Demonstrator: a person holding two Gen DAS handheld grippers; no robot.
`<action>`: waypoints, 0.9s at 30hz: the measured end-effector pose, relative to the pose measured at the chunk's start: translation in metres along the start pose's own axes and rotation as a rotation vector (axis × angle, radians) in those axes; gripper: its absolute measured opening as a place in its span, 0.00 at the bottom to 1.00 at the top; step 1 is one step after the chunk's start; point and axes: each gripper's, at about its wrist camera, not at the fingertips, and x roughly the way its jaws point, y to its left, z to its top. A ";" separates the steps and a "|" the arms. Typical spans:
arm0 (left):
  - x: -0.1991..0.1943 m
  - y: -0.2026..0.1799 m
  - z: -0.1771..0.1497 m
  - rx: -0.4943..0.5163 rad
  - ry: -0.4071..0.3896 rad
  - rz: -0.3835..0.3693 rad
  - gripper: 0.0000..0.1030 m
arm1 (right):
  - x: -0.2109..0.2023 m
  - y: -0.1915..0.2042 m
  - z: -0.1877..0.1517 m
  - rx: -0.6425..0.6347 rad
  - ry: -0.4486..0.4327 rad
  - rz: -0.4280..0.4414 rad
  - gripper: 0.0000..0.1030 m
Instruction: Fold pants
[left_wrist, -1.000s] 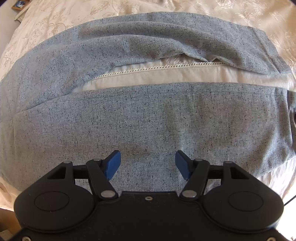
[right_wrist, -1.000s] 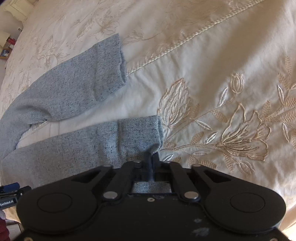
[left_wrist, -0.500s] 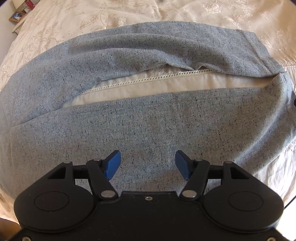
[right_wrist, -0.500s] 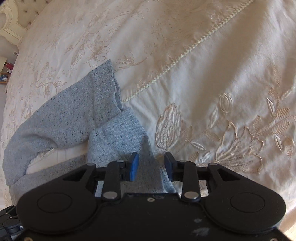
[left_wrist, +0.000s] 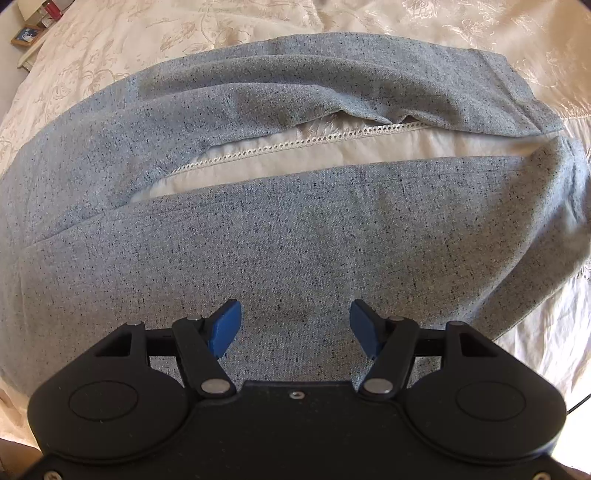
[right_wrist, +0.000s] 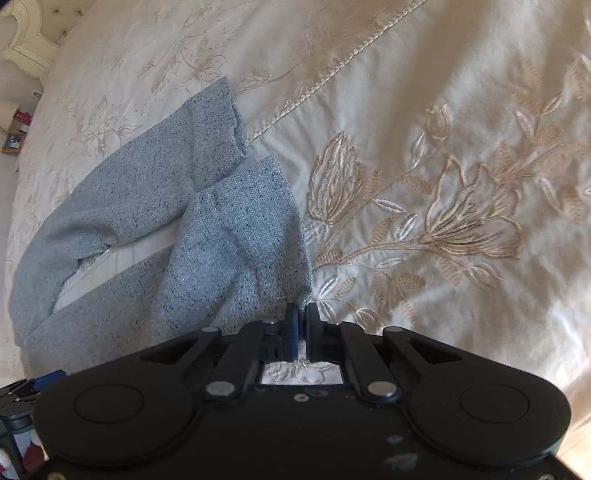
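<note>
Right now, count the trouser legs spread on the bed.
2. The near leg has its hem corner pinched in the right gripper; the far leg lies flat beyond it on the bedspread.

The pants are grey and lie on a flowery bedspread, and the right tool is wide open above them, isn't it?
Not quite. The right tool is shut, pinching the hem corner of the near leg of the grey pants, as the right wrist view shows. They do lie on the flowery bedspread.

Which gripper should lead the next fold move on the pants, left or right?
Right. The right gripper has just closed on the near leg's hem. The left gripper hangs open over the pants, gripping nothing.
</note>
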 end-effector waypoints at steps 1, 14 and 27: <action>-0.001 0.001 0.000 0.001 -0.007 -0.010 0.64 | -0.007 0.002 -0.001 0.002 -0.011 -0.025 0.04; 0.043 0.000 -0.003 0.063 0.082 -0.038 0.64 | -0.034 0.015 0.016 0.063 -0.084 -0.120 0.24; -0.007 0.107 0.073 -0.201 -0.106 0.116 0.62 | 0.069 0.182 0.182 0.114 0.021 0.084 0.32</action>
